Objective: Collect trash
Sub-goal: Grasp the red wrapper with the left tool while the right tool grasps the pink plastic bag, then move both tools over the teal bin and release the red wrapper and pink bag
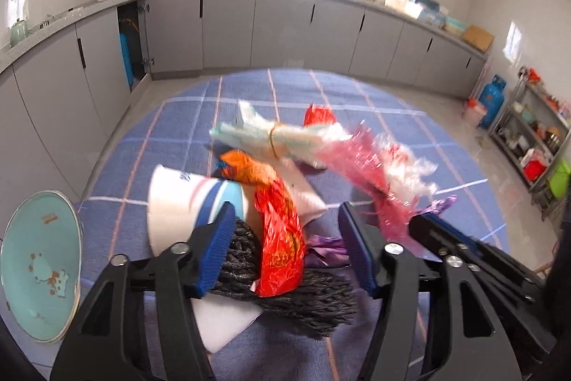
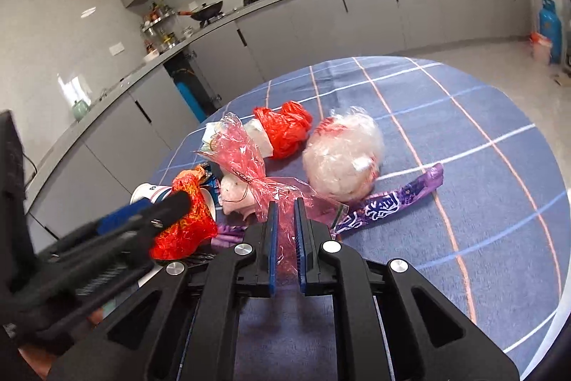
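Trash lies heaped on a round table with a blue checked cloth (image 2: pixel 464 131). My right gripper (image 2: pixel 285 206) is shut on a pink cellophane wrapper (image 2: pixel 242 152), which also shows blurred in the left wrist view (image 1: pixel 360 159). My left gripper (image 1: pixel 285 213) is open, its jaws either side of a red foil wrapper (image 1: pixel 282 238) lying on a dark woven piece (image 1: pixel 314 299). A paper cup (image 1: pixel 178 199) lies on its side by the left finger. Also in the heap are a tied white bundle (image 1: pixel 271 138), a red bag (image 2: pixel 285 127), a clear white bag (image 2: pixel 342 156) and a purple wrapper (image 2: pixel 392 202).
A teal bowl (image 1: pixel 39 266) stands at the table's left edge. Grey kitchen cabinets (image 1: pixel 285 27) run behind the table, one door open. A blue gas cylinder (image 1: pixel 492 99) and a metal shelf rack (image 1: pixel 535 138) stand on the floor to the right.
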Demonstrator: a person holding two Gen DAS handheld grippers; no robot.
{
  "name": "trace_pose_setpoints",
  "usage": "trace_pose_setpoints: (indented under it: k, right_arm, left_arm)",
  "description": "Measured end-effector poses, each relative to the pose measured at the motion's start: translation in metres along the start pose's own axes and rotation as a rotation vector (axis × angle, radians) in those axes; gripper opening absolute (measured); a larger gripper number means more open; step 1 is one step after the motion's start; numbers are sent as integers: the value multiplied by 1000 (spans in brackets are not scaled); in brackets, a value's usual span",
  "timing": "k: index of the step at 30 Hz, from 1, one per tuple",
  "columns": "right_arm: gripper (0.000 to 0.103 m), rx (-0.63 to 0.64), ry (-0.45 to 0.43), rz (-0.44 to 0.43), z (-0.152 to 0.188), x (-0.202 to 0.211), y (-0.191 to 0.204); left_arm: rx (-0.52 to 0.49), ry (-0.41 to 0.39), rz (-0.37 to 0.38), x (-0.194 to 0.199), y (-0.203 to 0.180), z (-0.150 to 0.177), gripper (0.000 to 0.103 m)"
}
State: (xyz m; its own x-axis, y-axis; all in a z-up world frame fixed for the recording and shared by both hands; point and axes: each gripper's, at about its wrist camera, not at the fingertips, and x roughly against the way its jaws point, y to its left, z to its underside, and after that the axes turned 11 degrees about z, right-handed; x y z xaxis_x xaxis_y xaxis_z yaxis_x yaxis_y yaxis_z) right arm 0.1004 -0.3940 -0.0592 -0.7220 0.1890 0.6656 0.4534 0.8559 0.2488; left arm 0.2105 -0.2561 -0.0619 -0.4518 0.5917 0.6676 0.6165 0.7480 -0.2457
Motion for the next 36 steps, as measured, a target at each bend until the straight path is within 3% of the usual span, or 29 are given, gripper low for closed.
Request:
trace_pose_setpoints:
  k: [3,5,7,12,21,36]
  right_arm:
    - [10,-17,11,-12,3,-2,-1]
    - [10,-19,10,-17,4,-1,1]
    - [10,-22,4,-19,5,1,1]
    - [10,-41,-20,-33,4,12,3]
    - [10,-41,-86,-47,0,35,20]
    - [10,50,-101,-97,6,43,88]
  left_arm:
    - [7,38,-24,-11,3,4,42]
    - [33,56,-20,-17,10,7,26]
    - [61,49,-7,-16,17,9,17]
    - [94,-38,48,11,26,8,15]
    - [58,-180,128,70,27,7,15]
    - [122,-223,-28,135,90,35,16]
